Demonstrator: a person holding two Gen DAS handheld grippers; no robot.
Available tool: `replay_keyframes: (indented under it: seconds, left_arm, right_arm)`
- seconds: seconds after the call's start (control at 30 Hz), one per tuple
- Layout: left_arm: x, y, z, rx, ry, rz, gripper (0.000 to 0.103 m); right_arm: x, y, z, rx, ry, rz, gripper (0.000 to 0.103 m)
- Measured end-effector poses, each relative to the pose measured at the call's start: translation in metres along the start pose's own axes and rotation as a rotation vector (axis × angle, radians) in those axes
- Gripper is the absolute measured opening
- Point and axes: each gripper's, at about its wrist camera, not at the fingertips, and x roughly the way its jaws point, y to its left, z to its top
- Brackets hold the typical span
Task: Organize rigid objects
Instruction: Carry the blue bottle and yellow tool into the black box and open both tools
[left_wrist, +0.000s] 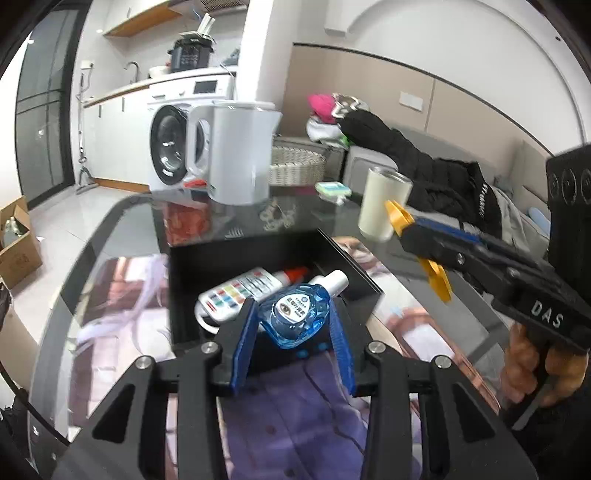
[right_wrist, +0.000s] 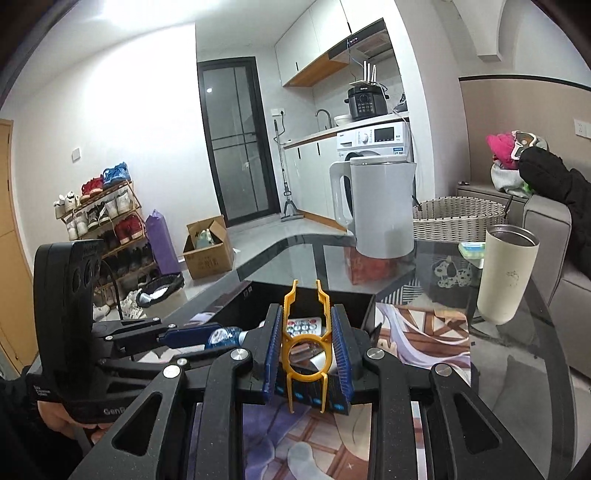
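My left gripper (left_wrist: 293, 315) is shut on a blue bottle (left_wrist: 295, 314) with a white cap, held over the near edge of an open black box (left_wrist: 258, 254). A white remote (left_wrist: 236, 295) with coloured buttons and a white tube with a red cap (left_wrist: 295, 274) lie in the box. My right gripper (right_wrist: 304, 332) is shut on a yellow plastic tool (right_wrist: 304, 347) just before the box (right_wrist: 314, 291). In the left wrist view the right gripper (left_wrist: 417, 251) hovers right of the box with the yellow tool (left_wrist: 400, 218).
The box sits on a glass table (right_wrist: 517, 369). A white kettle (left_wrist: 240, 151), a cream tumbler (left_wrist: 384, 203), a small green-white item (left_wrist: 332, 190) and a wicker basket (left_wrist: 295, 164) stand beyond it. A black jacket (left_wrist: 424, 162) lies on the sofa to the right.
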Motion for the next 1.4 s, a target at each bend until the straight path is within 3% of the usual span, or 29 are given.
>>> replay_keyframes:
  seconds: [0.23, 0.93, 1.27, 1.4]
  left_arm:
    - [0.002, 0.014, 0.013, -0.012, -0.045, 0.034, 0.037]
    - [0.048, 0.040, 0.029, -0.014, -0.051, 0.084, 0.037]
    - [0.064, 0.035, 0.020, 0.109, -0.034, 0.079, 0.037]
    - [0.066, 0.034, 0.015, 0.108, -0.010, 0.074, 0.037]
  right_arm:
    - [0.014, 0.002, 0.008, 0.017, -0.021, 0.017, 0.026]
    - [0.076, -0.004, 0.015, 0.037, 0.032, -0.026, 0.026]
    - [0.099, -0.011, 0.012, 0.058, 0.069, -0.050, 0.026]
    - [0.105, -0.011, 0.010, 0.053, 0.085, -0.050, 0.026]
